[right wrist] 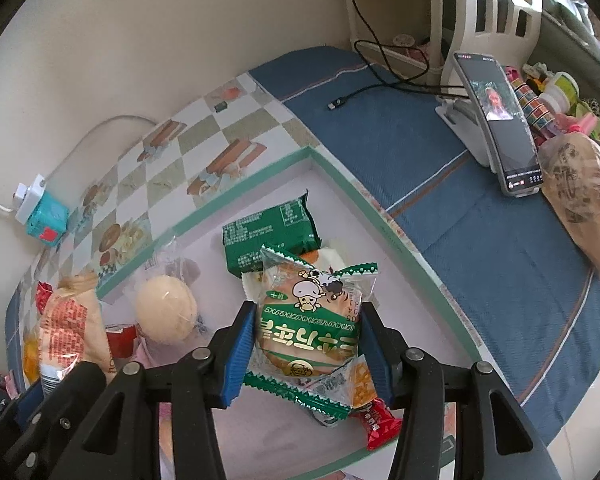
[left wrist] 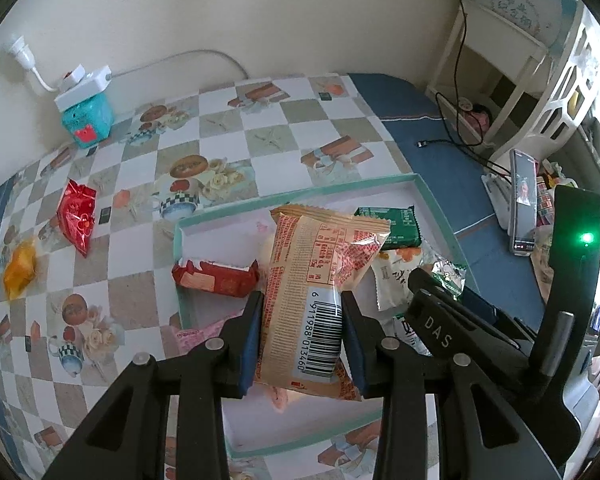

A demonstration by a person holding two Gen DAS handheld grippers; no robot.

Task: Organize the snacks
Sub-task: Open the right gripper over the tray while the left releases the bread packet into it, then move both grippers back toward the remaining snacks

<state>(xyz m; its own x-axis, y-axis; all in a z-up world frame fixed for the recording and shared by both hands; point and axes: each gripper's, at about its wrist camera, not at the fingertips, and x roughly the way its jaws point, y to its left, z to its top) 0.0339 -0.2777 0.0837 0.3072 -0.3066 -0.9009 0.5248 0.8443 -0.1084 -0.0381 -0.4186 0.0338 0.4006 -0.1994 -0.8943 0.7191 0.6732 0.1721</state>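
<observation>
Above a teal-rimmed tray (left wrist: 436, 216) of snacks, the left gripper (left wrist: 302, 320) clamps a long orange packet (left wrist: 312, 280); the right gripper (right wrist: 308, 340) grips a green-edged cake packet (right wrist: 306, 320).

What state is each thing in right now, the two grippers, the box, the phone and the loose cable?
Left gripper: shut on orange packet.
Right gripper: shut on green packet.
Box: open, holding snacks.
Phone: screen on, propped upright.
Cable: end unplugged.
</observation>
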